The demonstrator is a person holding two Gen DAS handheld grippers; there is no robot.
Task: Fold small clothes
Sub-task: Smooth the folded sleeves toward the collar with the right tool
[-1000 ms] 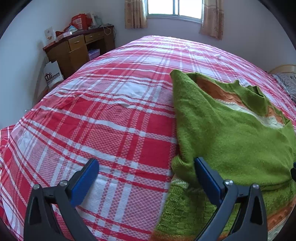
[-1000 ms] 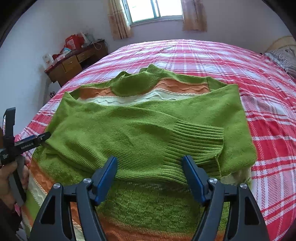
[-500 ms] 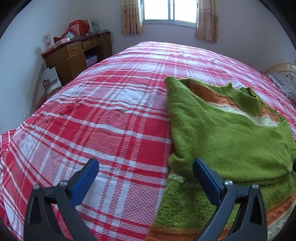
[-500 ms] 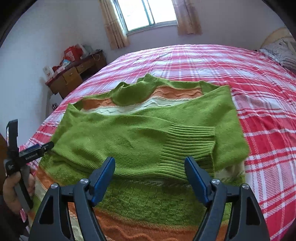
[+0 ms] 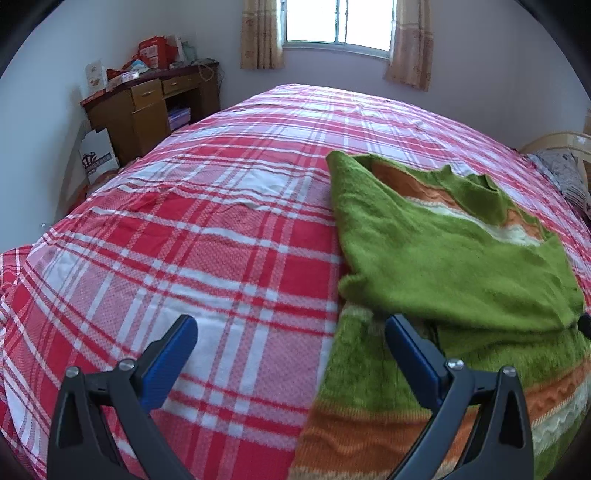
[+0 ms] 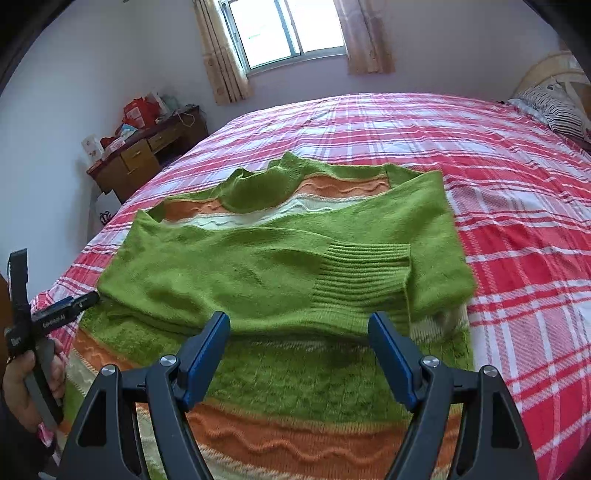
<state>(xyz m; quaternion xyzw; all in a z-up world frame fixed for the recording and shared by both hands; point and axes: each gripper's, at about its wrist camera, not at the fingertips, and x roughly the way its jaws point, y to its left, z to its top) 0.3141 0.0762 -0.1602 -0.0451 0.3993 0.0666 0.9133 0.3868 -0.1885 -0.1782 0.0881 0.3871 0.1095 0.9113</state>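
A green sweater [image 6: 280, 266] with orange and white bands lies flat on the bed, both sleeves folded across its front. It also shows at the right of the left wrist view [image 5: 443, 266]. My right gripper [image 6: 299, 332] is open and empty, above the sweater's lower part, near the ribbed cuff [image 6: 362, 273]. My left gripper [image 5: 291, 336] is open and empty at the sweater's left edge, one finger over the bedsheet, the other over the hem. The left gripper also shows in the right wrist view [image 6: 55, 314], held by a hand.
The bed has a red and white plaid sheet [image 5: 203, 240]. A wooden desk [image 5: 147, 107] with clutter stands by the far left wall, under a window [image 5: 338, 22]. A pillow [image 6: 554, 107] lies at the far right.
Both grippers have drawn back and up a little from the sweater, toward its hem. The sweater has not moved. Both grippers stay open.
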